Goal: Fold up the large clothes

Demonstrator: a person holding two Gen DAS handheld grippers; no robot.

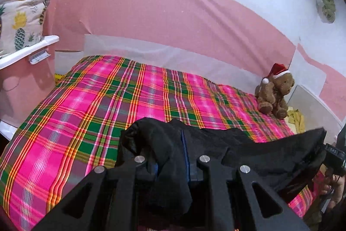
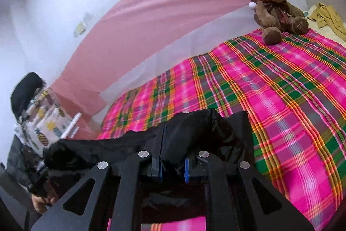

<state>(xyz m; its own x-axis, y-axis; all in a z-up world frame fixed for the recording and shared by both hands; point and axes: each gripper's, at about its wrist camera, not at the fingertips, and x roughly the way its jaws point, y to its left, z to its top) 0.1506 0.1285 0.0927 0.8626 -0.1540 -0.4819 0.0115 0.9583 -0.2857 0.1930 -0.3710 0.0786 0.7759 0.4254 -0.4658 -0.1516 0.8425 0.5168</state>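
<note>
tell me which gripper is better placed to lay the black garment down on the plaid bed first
Right, tentatively. Both grippers clamp the black garment, but the right gripper has open plaid sheet ahead; only the teddy bear sits far off.

L tool [image 1: 170, 157] & R tool [image 2: 172, 159] both clamped, raised.

Left wrist view: low over the near edge of the bed [image 1: 86, 122], facing the pink wall [image 1: 151, 14], teddy bear [image 1: 273, 93] far right. Right wrist view: same height, closer to the bear, angled left. Both share bed, wall, bear, pineapple pillow [image 1: 21, 21].
</note>
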